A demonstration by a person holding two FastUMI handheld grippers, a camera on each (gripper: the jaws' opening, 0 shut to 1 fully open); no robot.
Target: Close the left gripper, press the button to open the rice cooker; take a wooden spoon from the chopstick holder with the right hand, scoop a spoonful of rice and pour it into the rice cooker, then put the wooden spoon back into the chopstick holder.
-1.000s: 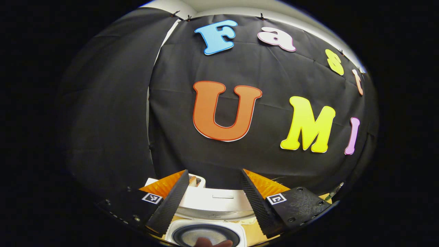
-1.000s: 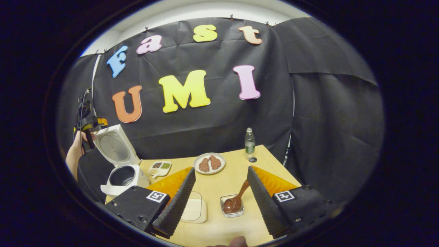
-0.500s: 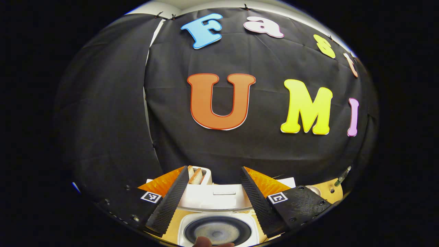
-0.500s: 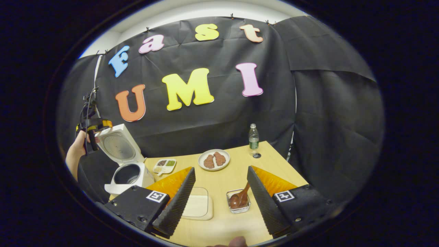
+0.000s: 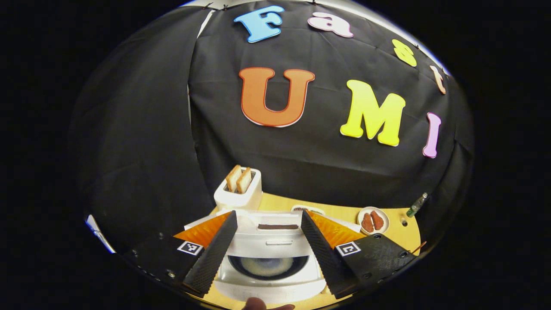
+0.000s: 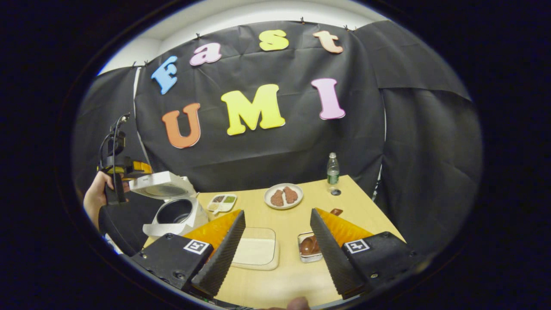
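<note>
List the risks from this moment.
1. The lid sits tilted partway over the rice cooker, with the left claw at its edge. If the claw slips, the lid might drop hard or spring up.
2. The open right claw hangs low beside the glass holder containing the wooden spoon. A sideways move could knock it.

A staged recording booth set up as a mock kitchen. Black cloth [image 6: 267, 163] hangs as the back and side walls, clipped along its top edge beneath a white wall. A light wooden surface [image 6: 284, 280] carries kitchen items: an open rice cooker [image 6: 176, 213], a toaster [image 5: 238, 193] holding two bread slices, a plate of food [image 6: 283, 196], a divided dish [image 6: 221, 203], a water bottle [image 6: 332, 170] and a cutting board [image 6: 256, 253]. A person's hand [image 6: 95, 198] holds a hand-held gripper [image 6: 125, 168] fitted with printed square markers.
</note>
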